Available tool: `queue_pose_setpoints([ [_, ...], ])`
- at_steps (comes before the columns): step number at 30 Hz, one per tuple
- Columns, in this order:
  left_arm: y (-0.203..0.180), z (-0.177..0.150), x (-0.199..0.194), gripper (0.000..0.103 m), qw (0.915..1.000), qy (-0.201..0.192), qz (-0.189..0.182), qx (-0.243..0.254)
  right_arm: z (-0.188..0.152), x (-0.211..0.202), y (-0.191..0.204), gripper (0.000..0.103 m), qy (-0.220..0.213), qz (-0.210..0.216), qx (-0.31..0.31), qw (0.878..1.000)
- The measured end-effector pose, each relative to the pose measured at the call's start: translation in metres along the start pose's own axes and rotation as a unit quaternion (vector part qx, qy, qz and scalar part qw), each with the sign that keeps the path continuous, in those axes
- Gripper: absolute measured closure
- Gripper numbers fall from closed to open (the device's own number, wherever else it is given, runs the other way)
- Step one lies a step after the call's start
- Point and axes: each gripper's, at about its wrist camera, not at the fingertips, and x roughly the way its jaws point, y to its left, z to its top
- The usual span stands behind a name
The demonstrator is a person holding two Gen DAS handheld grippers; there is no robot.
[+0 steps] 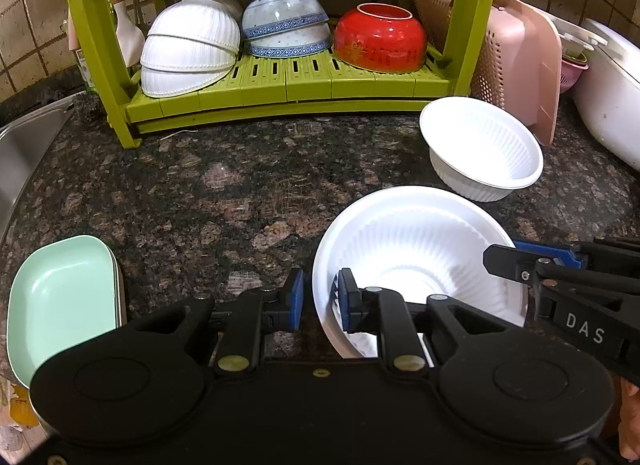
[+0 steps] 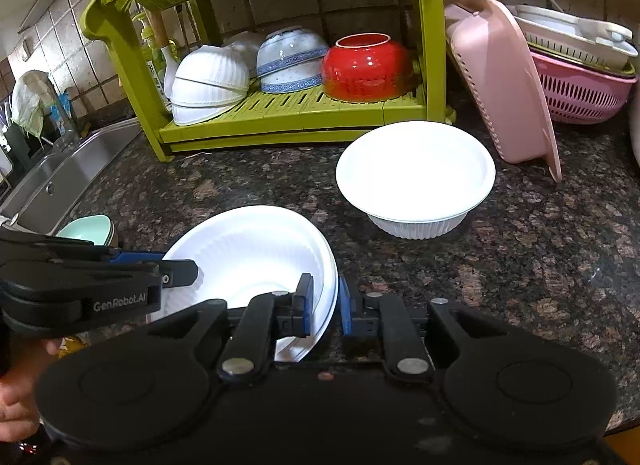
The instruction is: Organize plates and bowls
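My left gripper [image 1: 319, 297] and right gripper [image 2: 324, 305] each straddle the rim of the near white bowl [image 1: 416, 257], low and centre in both views, tilted on the dark tabletop [image 1: 224, 193]; their jaws are parted, not clenched, around the rim. A second white bowl [image 2: 416, 177] sits upright beyond it, right of centre, before the green rack [image 2: 280, 113].

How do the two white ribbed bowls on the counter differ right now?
The near bowl is tilted, with both hand-held grippers straddling its rim, left and right. The far bowl sits upright and untouched by the rack. The near bowl looks doubled at its rim; the far one looks single. Both are white, ribbed and empty.
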Motion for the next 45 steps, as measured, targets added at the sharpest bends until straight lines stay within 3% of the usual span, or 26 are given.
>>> queue_pose_setpoints([
  [10, -0.002, 0.0, -0.002, 0.072, 0.9999, -0.009, 0.006, 0.003, 0.0, 0.0, -0.001, 0.08, 0.0, 0.002, 0.007, 1.0],
  [17, -0.001, 0.0, -0.004, 0.071, 0.9998, -0.017, 0.007, 0.001, -0.001, -0.002, -0.003, 0.068, -0.008, -0.008, 0.011, 1.0],
  [21, 0.0, 0.0, -0.009, 0.049, 0.9994, -0.035, 0.004, 0.0, 0.0, -0.004, -0.004, 0.063, -0.014, -0.008, 0.017, 1.0],
  [23, -0.001, 0.001, -0.013, 0.048, 0.9989, -0.046, 0.003, 0.001, -0.001, -0.006, -0.004, 0.059, -0.022, -0.006, 0.017, 1.0],
  [28, -0.001, 0.001, -0.023, 0.041, 0.997, -0.078, -0.001, 0.002, 0.0, -0.016, -0.008, 0.051, -0.055, -0.001, 0.021, 0.998],
  [35, 0.003, 0.011, -0.029, 0.04, 0.9953, -0.093, 0.001, -0.028, 0.006, -0.036, -0.021, 0.038, -0.139, -0.034, 0.05, 0.988],
  [41, 0.009, 0.026, -0.029, 0.04, 0.9933, -0.1, -0.002, -0.058, 0.016, -0.052, -0.032, 0.032, -0.218, -0.113, 0.05, 0.968],
  [45, 0.004, 0.038, -0.028, 0.032, 0.9921, -0.111, 0.006, -0.057, 0.026, -0.057, -0.049, 0.031, -0.22, -0.106, 0.059, 0.968],
])
